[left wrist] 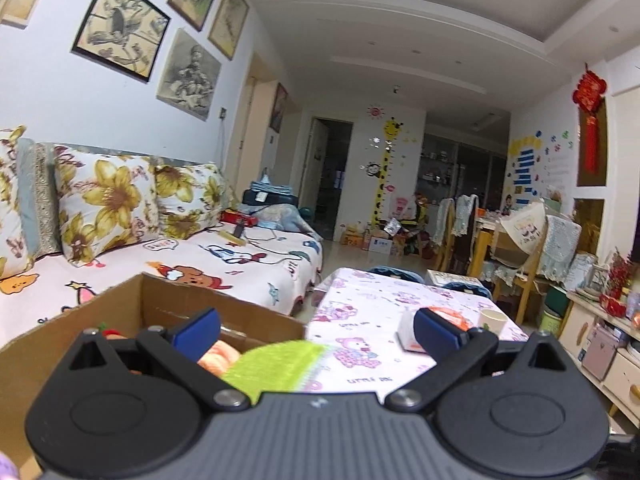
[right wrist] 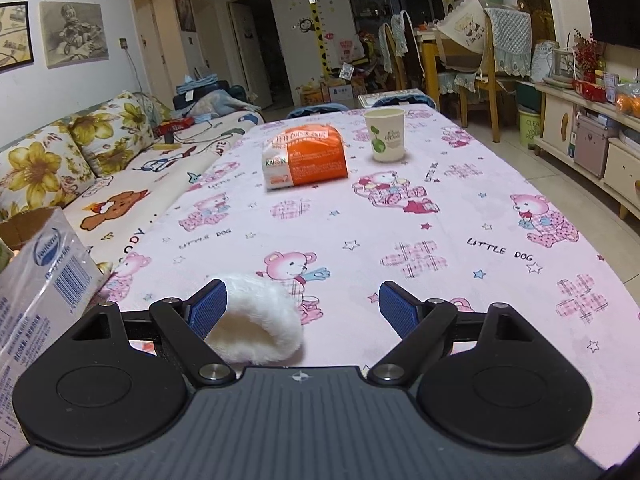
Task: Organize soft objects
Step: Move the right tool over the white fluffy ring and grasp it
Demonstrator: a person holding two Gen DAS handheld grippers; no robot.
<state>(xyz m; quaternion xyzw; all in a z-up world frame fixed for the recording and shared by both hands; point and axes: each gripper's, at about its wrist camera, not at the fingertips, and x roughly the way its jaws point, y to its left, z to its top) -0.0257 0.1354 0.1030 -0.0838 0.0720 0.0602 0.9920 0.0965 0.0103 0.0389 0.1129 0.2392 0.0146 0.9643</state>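
An open cardboard box stands at the table's left, holding soft toys: an orange plush, a red-topped one and a lime-green knitted piece that hangs over its rim. My left gripper is open and empty, raised over the box's right side. My right gripper is open, low over the table, with a white fluffy plush lying between its fingers, beside the left pad. The box's printed side shows at the left of the right wrist view.
The table carries a pink bear-print cloth. An orange-and-white tissue pack and a paper cup stand at its far end. A sofa with flowered cushions runs along the left. Chairs and a cabinet lie beyond and right.
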